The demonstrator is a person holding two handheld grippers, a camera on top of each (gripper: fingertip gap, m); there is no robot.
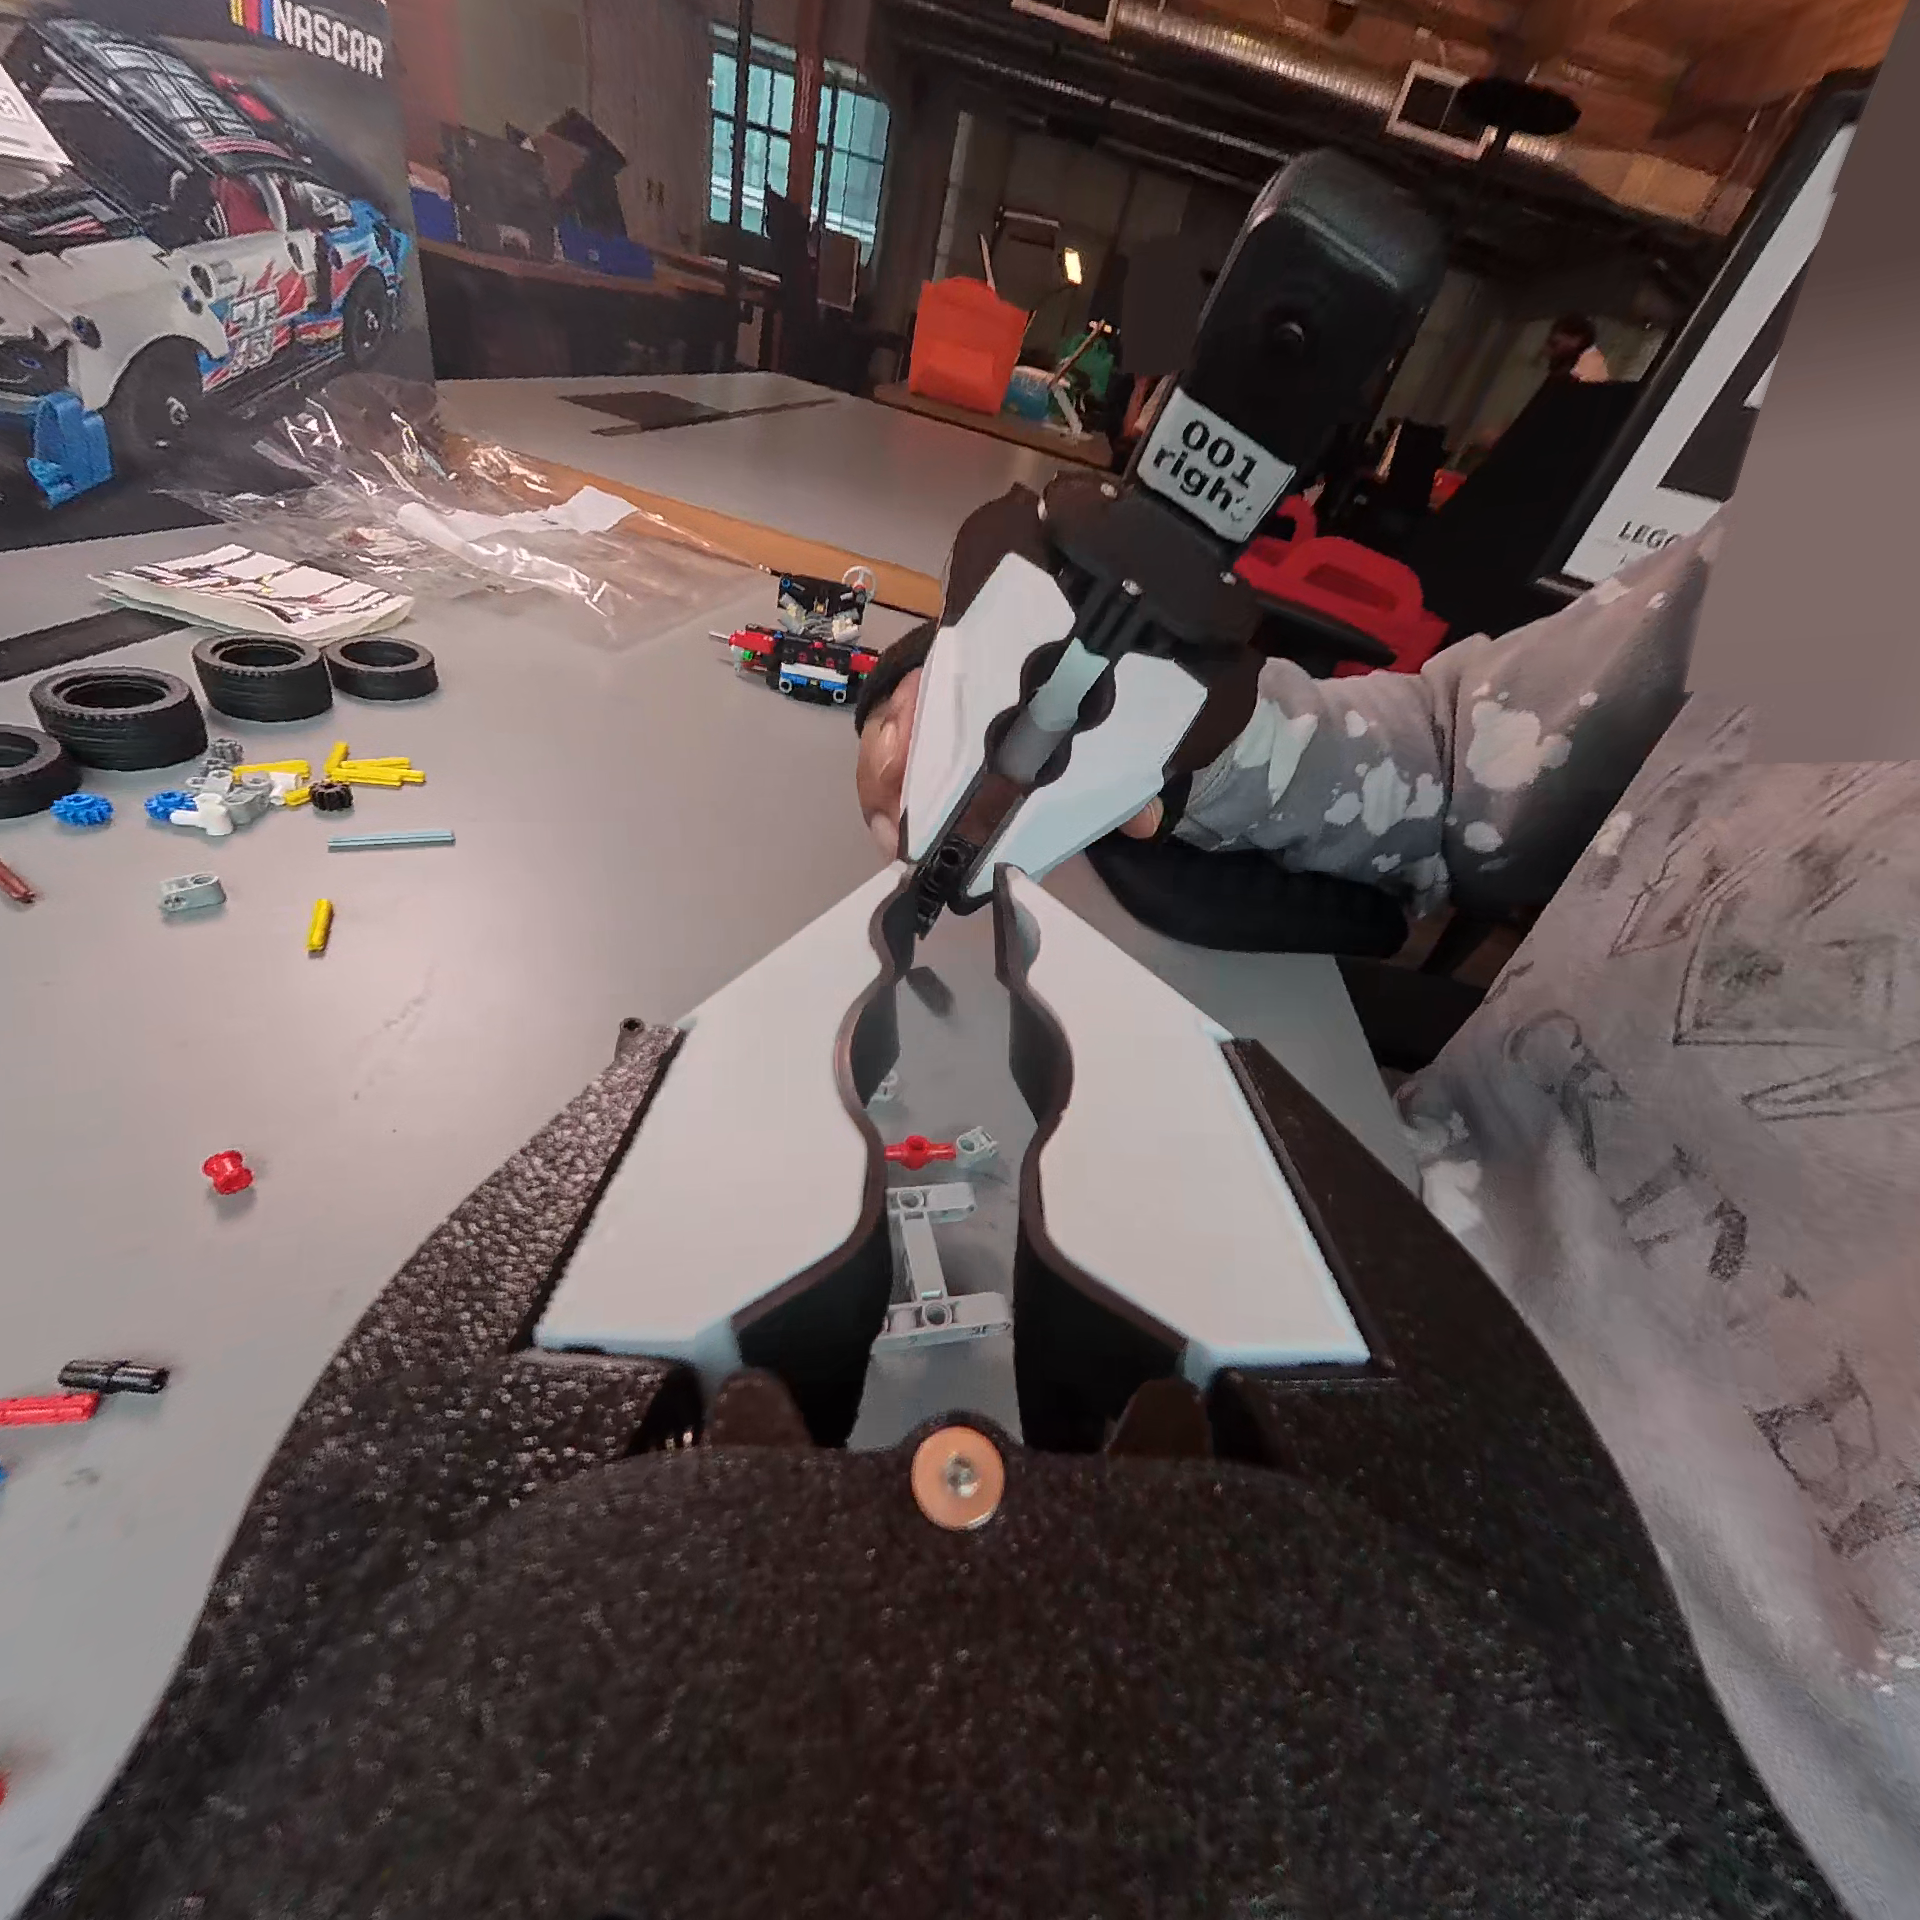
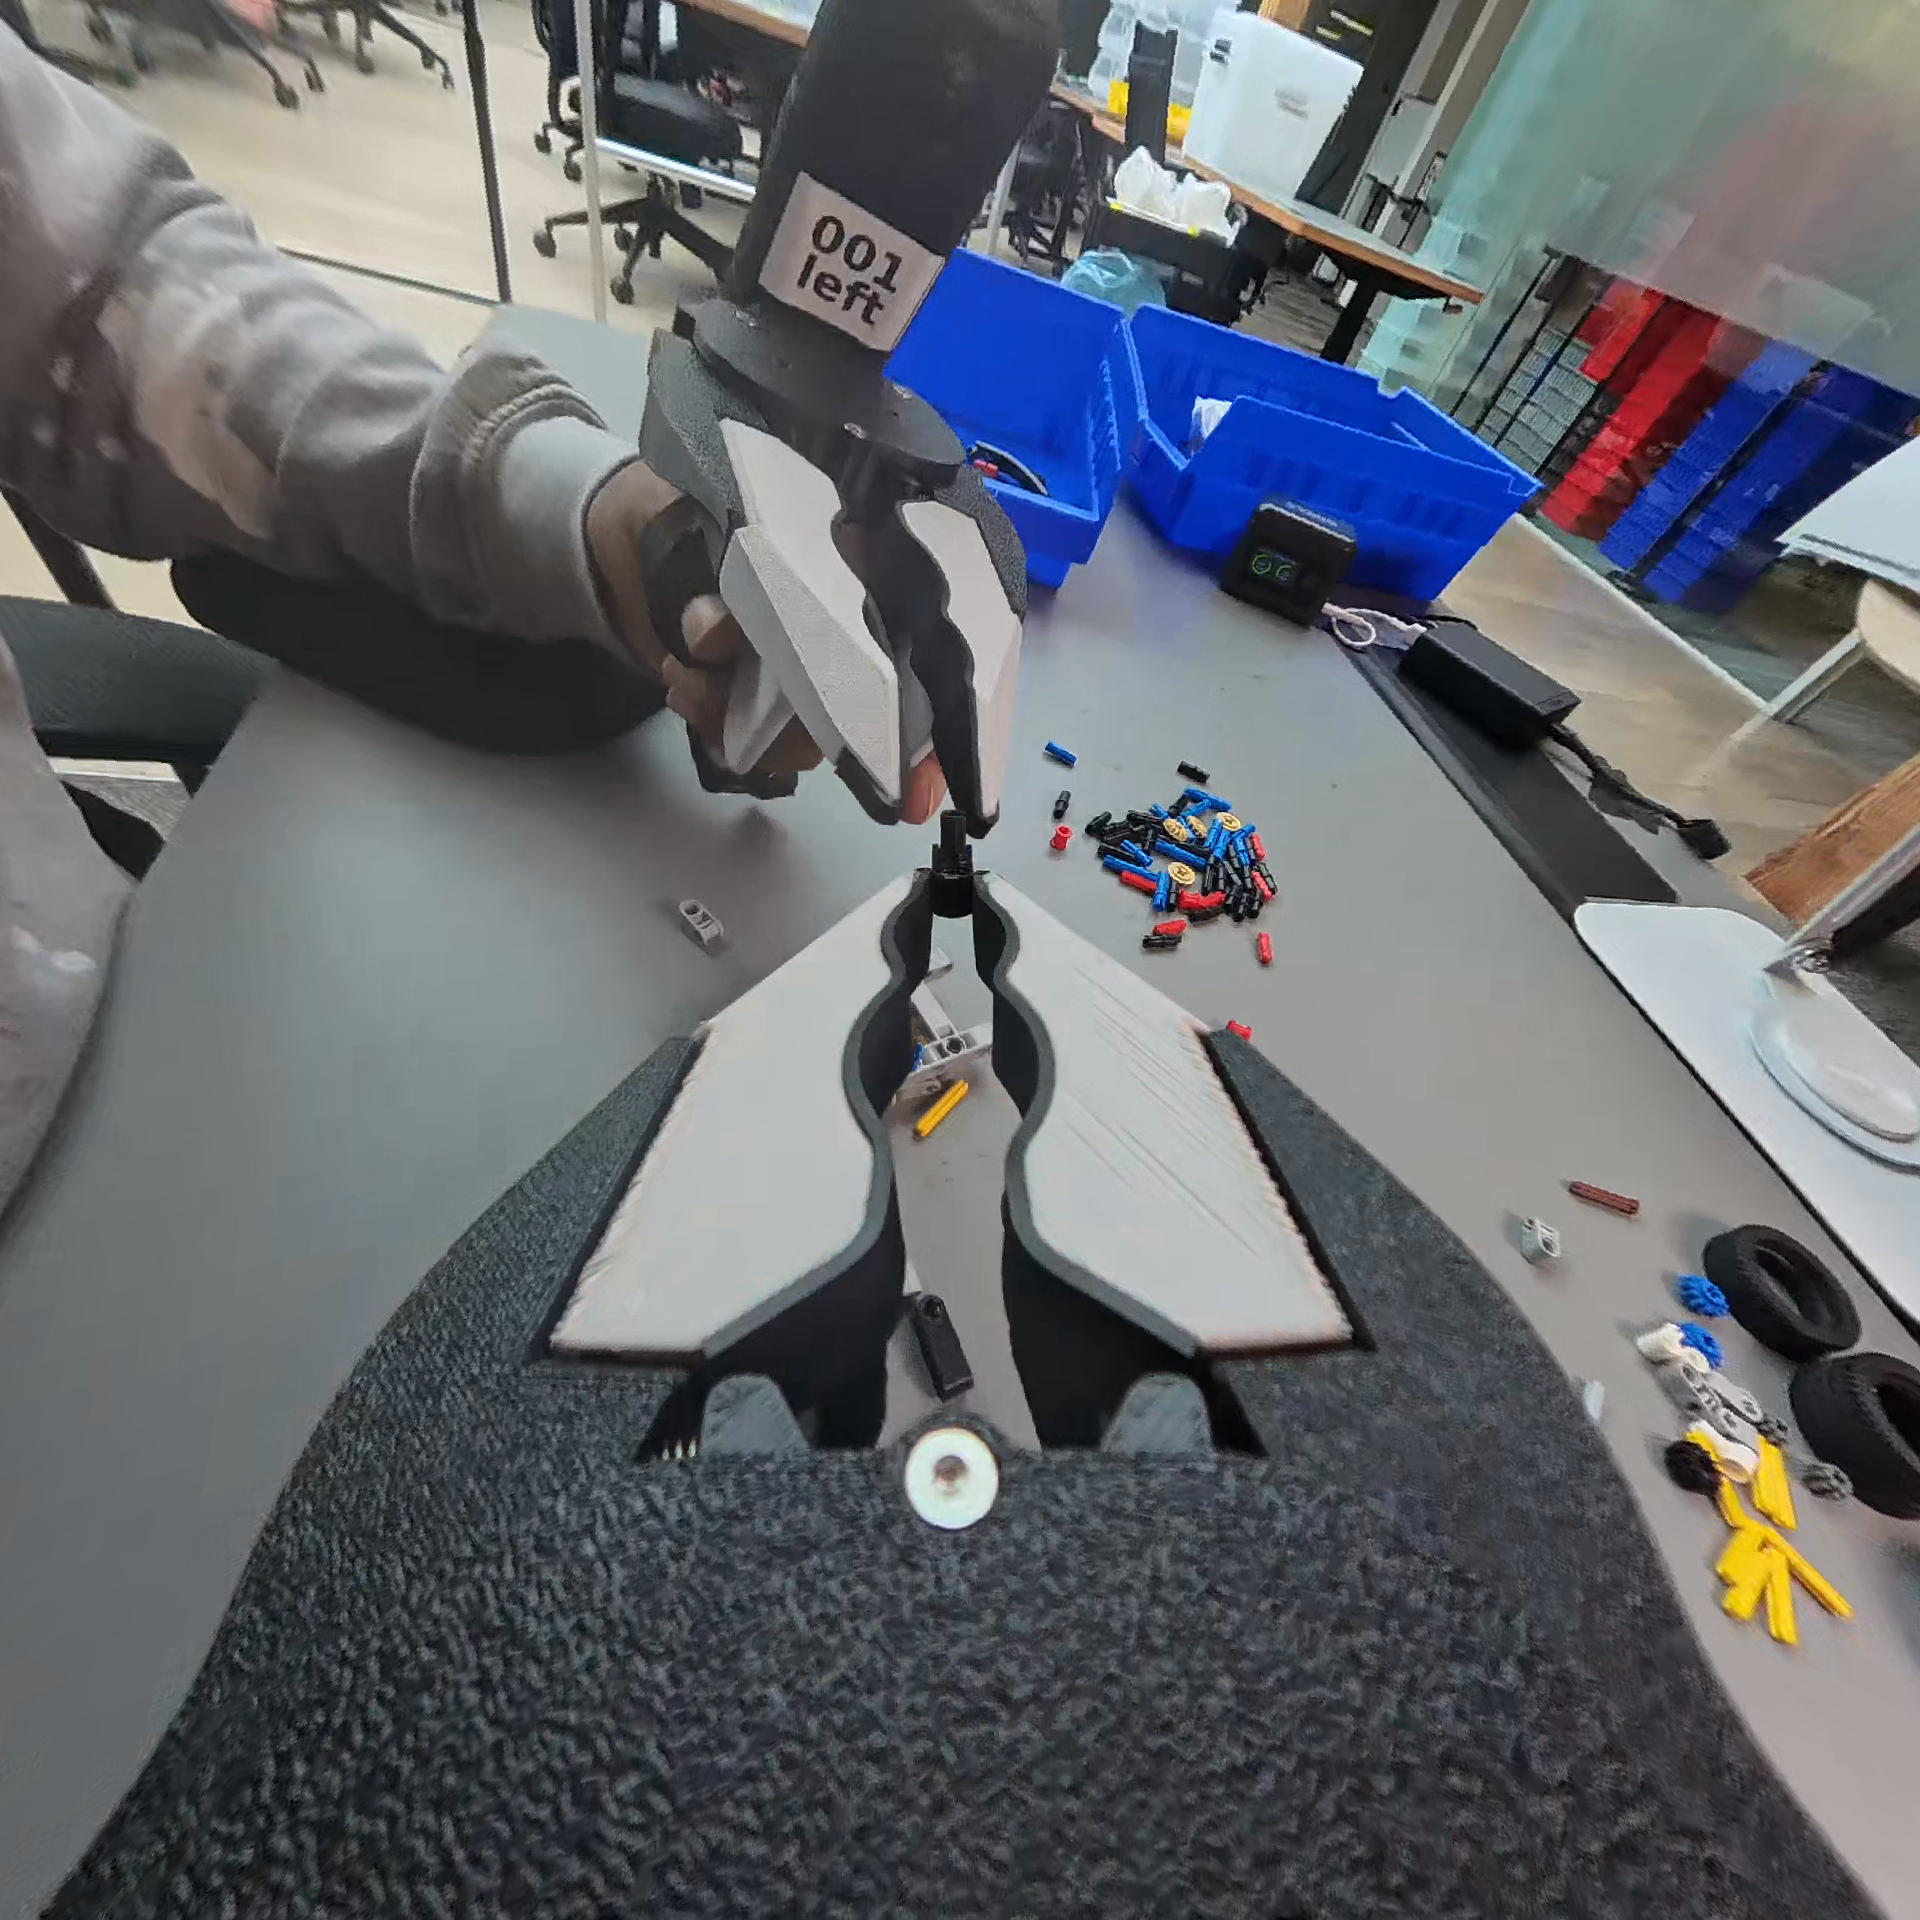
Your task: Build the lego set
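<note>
Right gripper [image 2: 951,894] nearly closed, pinching a black pin [image 2: 952,847] at its tips. Left gripper [image 1: 940,883], slightly parted, meets that pin tip-to-tip above the table [image 2: 416,935].

Your right gripper [image 2: 951,896] pinches a black pin [image 2: 951,868] at its fingertips, above the grey table [image 2: 416,935]. Your left gripper [image 2: 935,810] points down, its tips just above that pin. A pile of pins [image 2: 1184,862] lies just right; tyres [image 2: 1782,1288] sit far right.
</note>
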